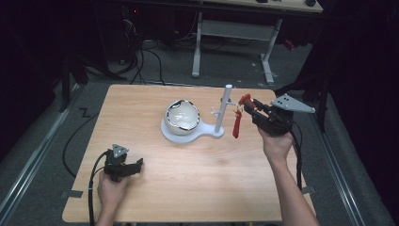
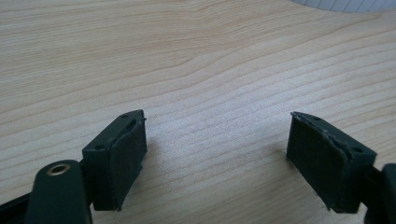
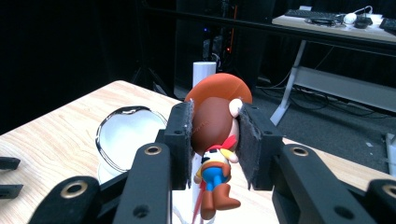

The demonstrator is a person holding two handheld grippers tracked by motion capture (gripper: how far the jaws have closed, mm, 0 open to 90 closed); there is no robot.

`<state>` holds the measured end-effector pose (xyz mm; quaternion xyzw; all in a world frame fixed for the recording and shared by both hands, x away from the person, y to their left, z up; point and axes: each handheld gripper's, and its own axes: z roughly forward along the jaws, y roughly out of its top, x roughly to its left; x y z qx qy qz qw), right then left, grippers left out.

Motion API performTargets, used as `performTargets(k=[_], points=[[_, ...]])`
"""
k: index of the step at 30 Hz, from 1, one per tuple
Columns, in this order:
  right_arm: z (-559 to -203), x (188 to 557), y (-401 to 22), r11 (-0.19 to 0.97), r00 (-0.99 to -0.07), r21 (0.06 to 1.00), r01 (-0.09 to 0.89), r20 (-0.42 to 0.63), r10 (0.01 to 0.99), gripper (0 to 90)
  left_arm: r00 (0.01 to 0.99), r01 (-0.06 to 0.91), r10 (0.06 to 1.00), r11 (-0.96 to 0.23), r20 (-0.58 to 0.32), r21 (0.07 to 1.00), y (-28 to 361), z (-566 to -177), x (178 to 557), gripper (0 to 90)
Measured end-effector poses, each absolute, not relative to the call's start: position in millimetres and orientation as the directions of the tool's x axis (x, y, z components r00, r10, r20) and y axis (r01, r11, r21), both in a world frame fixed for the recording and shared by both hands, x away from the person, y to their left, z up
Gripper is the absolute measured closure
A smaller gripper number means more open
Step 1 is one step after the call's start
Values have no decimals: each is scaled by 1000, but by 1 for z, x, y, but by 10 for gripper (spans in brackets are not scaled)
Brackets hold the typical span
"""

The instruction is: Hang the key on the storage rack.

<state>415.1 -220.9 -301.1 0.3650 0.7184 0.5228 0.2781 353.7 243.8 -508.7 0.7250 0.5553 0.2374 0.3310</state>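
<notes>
Wooden bench (image 1: 188, 188): we see the left claw (image 1: 136, 165) resting on it, jaws spread, empty. The right claw (image 3: 215, 140) clamps a cowboy figurine (image 3: 215, 135) by the head, just beside the white stand (image 1: 220, 113).

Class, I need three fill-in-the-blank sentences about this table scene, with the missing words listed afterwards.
1. The right gripper is shut on the ____ of a small figurine.
2. The left gripper rests low over the table with its jaws ____.
3. The white bowl sits on the same white base as an upright ____.

Missing words: head; open; post
</notes>
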Motion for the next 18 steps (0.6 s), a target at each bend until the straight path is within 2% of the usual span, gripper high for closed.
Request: performTargets(k=[18], points=[[-301, 431, -213, 182, -573, 948, 260, -1, 820, 674, 270, 648, 962, -162, -26, 744, 244, -509, 354, 205]])
